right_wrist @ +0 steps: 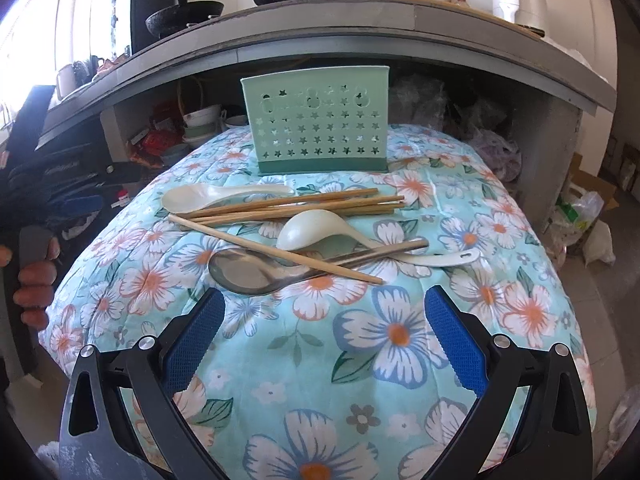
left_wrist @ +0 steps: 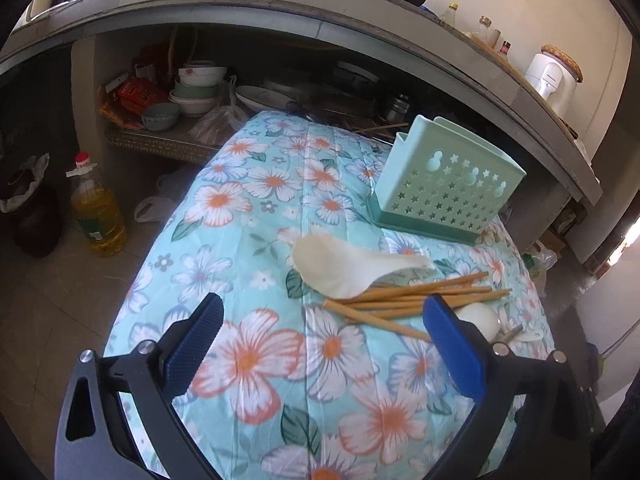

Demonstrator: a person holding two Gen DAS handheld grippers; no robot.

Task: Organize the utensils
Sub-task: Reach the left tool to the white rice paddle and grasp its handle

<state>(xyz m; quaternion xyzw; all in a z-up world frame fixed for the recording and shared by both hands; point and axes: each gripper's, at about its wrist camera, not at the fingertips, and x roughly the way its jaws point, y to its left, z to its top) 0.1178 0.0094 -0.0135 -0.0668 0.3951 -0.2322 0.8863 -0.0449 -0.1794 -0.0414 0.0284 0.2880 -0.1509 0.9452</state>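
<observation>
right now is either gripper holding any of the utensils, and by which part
Nothing is held. The left gripper and right gripper are both open and empty; the chopsticks and spoons lie on the cloth.

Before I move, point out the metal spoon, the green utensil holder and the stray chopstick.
metal spoon (right_wrist: pixel 244 274), right wrist view, on its bowl.
green utensil holder (right_wrist: pixel 320 128), right wrist view, front wall.
stray chopstick (right_wrist: pixel 240 239), right wrist view, mid-shaft.

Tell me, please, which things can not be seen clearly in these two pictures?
- Inside of the green holder: both views show only its outer walls, so its contents cannot be told.
- Metal spoon: in the left wrist view, almost wholly hidden behind the left gripper.
- Chopsticks: they overlap, so the exact count is unclear.
- Shelf under the counter: dark, with the bowls small.
</observation>
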